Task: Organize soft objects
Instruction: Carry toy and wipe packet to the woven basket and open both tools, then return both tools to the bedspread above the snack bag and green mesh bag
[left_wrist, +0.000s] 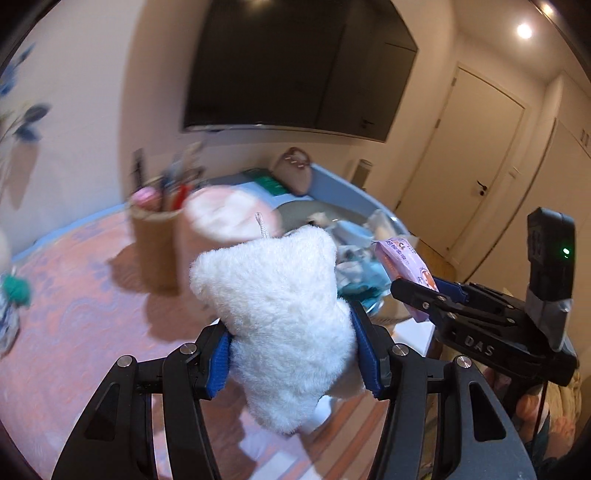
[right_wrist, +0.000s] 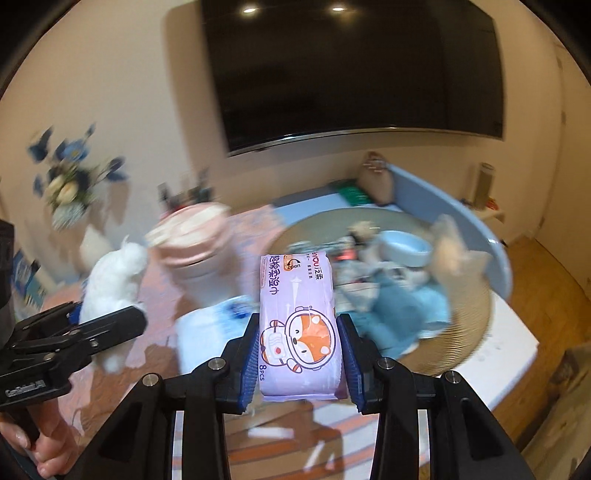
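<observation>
My left gripper is shut on a white plush toy that hangs above the pink patterned tablecloth; the plush also shows at the left of the right wrist view. My right gripper is shut on a purple pack of tissues printed with a cartoon fox. In the left wrist view that pack sticks out of the right gripper at the right side. Both blue pads press on their loads.
A pink-lidded bin stands mid-table beside a woven pen holder. A round tray holds a blue bowl, blue cloths and small items. A television hangs behind. A flower vase stands at left.
</observation>
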